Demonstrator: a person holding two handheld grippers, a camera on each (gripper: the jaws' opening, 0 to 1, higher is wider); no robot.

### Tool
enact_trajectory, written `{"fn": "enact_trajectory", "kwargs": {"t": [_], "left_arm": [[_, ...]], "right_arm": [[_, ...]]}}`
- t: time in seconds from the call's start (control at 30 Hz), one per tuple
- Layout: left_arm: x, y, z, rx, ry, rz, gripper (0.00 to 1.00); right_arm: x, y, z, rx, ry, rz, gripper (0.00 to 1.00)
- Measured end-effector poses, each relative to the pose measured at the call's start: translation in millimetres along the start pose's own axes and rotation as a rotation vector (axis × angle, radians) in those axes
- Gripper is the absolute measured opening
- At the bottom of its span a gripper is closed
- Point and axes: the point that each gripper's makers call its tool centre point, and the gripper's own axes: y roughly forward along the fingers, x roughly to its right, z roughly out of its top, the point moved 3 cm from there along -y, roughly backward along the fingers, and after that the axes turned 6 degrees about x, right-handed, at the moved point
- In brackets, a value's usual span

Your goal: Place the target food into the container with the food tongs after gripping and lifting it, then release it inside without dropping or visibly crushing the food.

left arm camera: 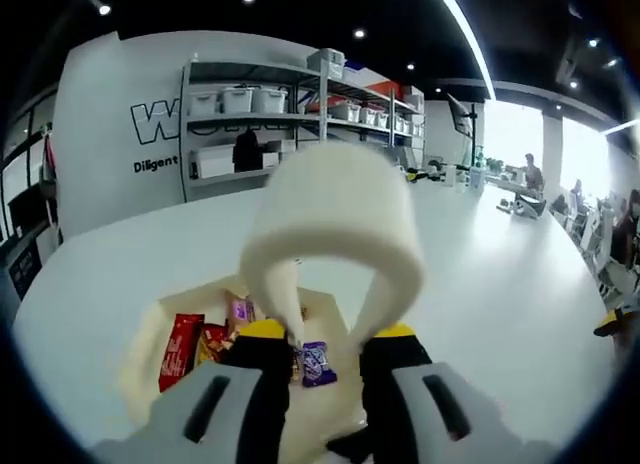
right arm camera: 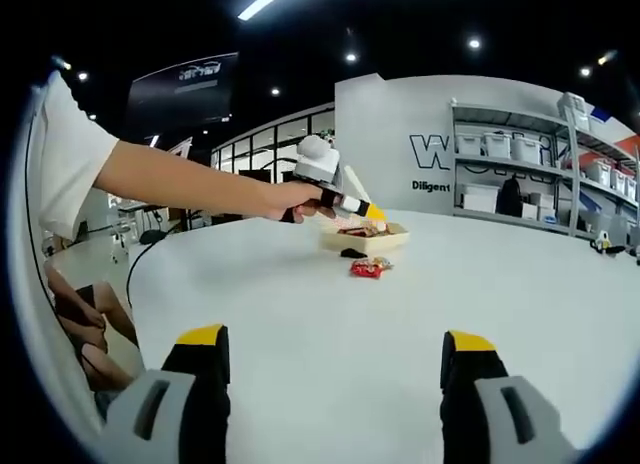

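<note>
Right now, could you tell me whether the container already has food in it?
Yes, partly filled: the cream container holds several wrapped snacks. One red snack lies outside on the table.

The tongs [left arm camera: 335, 234] are cream white. The left tool [left arm camera: 330, 359] has black jaws with yellow tips on a grey body; the right tool [right arm camera: 335, 369] shows the same black, yellow and grey. The container [left arm camera: 150, 354] is pale cream, and holds a red packet [left arm camera: 180, 346] with white print, a purple packet [left arm camera: 318, 362] and a pink-purple one [left arm camera: 240, 310]. On the white table [right arm camera: 400, 314] lies a red snack [right arm camera: 367, 268] with a silvery edge. The wall [right arm camera: 390, 134] is white with dark lettering. The shelves [left arm camera: 300, 104] are grey, carrying white bins [left arm camera: 238, 99] and an orange box [left arm camera: 385, 88]. The sleeve [right arm camera: 65, 154] is white.
</note>
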Motion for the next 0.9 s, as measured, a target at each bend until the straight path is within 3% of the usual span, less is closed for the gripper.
{"fn": "enact_trajectory", "kwargs": {"t": [0.2, 0.53, 0.7, 0.9], "left_arm": [[20.4, -15.6, 0.4, 0.03, 0.015, -0.066, 0.25], [64.3, -34.7, -23.3, 0.005, 0.065, -0.196, 0.25], [77.4, -42.3, -42.9, -0.03, 0.075, -0.234, 0.26], [76.0, -36.9, -50.5, -0.042, 0.1, -0.266, 0.26]], "right_arm": [[-5.4, -0.2, 3.3, 0.012, 0.0, 0.007, 0.86], [-14.6, -0.2, 3.3, 0.014, -0.005, 0.022, 0.86], [-18.5, 0.3, 2.9, 0.013, -0.005, 0.03, 0.86], [-21.6, -0.1, 1.2, 0.009, -0.005, 0.037, 0.86]]}}
